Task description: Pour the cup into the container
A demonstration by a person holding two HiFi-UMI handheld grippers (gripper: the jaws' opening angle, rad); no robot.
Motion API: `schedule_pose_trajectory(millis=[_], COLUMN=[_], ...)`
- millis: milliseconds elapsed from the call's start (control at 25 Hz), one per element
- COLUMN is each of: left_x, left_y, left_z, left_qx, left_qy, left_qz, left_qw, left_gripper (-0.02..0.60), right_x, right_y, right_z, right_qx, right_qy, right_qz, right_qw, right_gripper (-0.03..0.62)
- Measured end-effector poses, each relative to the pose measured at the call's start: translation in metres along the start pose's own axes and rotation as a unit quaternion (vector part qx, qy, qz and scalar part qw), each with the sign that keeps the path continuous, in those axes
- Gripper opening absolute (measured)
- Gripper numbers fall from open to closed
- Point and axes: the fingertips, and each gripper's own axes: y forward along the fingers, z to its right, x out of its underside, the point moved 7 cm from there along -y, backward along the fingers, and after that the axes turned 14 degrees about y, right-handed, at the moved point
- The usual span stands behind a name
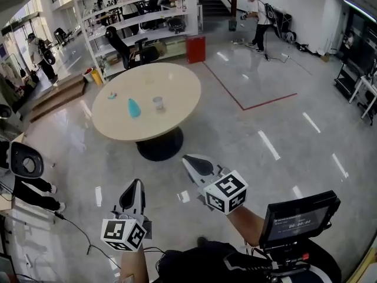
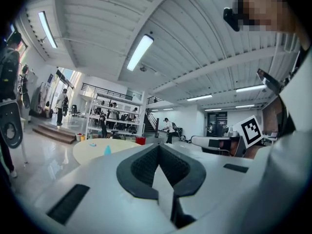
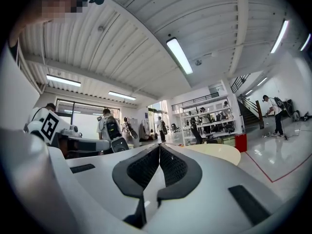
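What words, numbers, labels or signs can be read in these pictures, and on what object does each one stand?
No text can be read with certainty.
Small screen, at the lower right of the head view: a pale row of characters, too blurred to read.
Left marker cube and right marker cube: black-and-white square patterns only, no letters or numbers.

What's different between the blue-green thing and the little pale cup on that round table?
The blue-green thing is solid teal; the pale cup is greyish white. The blue-green thing looks bigger and tapers to one end, while the pale cup is a short, straight-sided cylinder. In the head view the blue-green thing sits left of the pale cup. Both rest on the round table, apart from each other.
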Motion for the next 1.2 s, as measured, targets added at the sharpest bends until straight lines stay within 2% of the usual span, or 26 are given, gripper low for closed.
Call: schedule_pose_trajectory(millis=[320,640,800,1000,1200], left_x=[0.002,0.018,0.018,0.024,0.026], left_y=[0.058,0.139,0.163,0.199,0.239], left_z=[-0.037,-0.127,-0.172,-0.210,-0.238], left_qx=[0.008,0.039,0.051,0.067,0.072], left_qy=[-0.004,-0.002,0.000,-0.011,-0.003], left_qz=[-0.011,0.003,0.011,0.005,-0.002], left_qw=[0.9999,0.9992,0.9986,0.9977,0.9974], left_gripper=[-0.011,-0.011,-0.011,-0.011,-0.011], right_x=[-0.006,-0.018,-0.022,-0.030,-0.035], right_y=[0.054,0.159,0.208,0.254,0.293], right_z=[0.040,0.072,0.079,0.093,0.123], right_qx=[0.002,0.032,0.044,0.059,0.067], right_qy=[0.007,-0.017,-0.020,-0.017,-0.014], right_qz=[-0.010,0.004,0.004,0.007,0.008], right_qw=[1.000,0.999,0.999,0.998,0.998], right_gripper=[0.006,0.006,0.006,0.006,0.006])
